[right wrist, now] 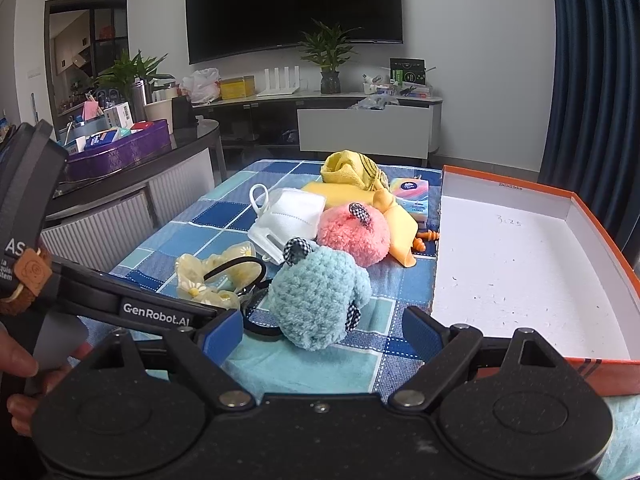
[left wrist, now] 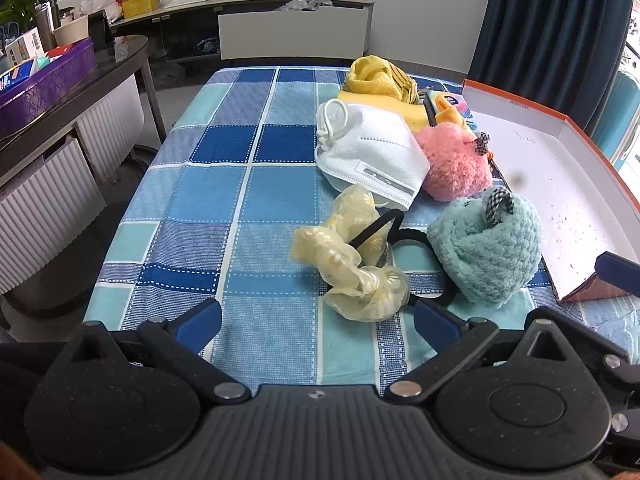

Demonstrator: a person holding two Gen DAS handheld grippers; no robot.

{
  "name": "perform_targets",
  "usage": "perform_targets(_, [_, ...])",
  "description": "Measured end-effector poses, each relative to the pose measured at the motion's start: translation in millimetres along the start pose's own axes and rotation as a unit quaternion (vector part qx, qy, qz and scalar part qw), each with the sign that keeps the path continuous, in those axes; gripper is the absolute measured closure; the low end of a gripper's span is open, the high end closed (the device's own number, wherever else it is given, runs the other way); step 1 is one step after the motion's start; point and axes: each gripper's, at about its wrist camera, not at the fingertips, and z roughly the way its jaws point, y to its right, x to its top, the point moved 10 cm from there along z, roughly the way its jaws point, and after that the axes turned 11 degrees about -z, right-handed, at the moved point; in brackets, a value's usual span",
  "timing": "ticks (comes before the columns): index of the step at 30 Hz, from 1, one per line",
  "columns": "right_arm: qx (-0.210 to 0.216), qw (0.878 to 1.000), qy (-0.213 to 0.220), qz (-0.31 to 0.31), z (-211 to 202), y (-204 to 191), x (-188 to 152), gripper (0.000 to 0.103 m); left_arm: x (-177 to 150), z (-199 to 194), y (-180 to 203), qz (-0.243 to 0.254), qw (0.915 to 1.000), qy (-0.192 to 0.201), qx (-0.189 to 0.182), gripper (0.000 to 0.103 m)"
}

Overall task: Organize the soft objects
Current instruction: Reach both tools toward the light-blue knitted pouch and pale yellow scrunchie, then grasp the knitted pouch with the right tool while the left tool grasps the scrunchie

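With both tongs, left (left wrist: 318, 322) and right (right wrist: 322, 326), spread wide and empty, the teal knitted toy (right wrist: 316, 300) beside the empty box (right wrist: 520, 280) is judged next to be gripped.

A home living room: wall television (right wrist: 294, 8) above a media console (right wrist: 320, 114), potted plants (right wrist: 330, 54), curtain (right wrist: 596, 80).
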Motion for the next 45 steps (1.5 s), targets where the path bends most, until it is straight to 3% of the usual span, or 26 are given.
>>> perform_targets(29, [-0.002,1.000,0.001,0.000,1,2,2,0.001,0,4,1,0.000,1.0000,-0.001,-0.007,0.000])
perform_targets(45, [-0.001,1.000,-0.003,0.010,26,1,12,0.001,2,13,-8,0.001,1.0000,-0.003,-0.002,0.000])
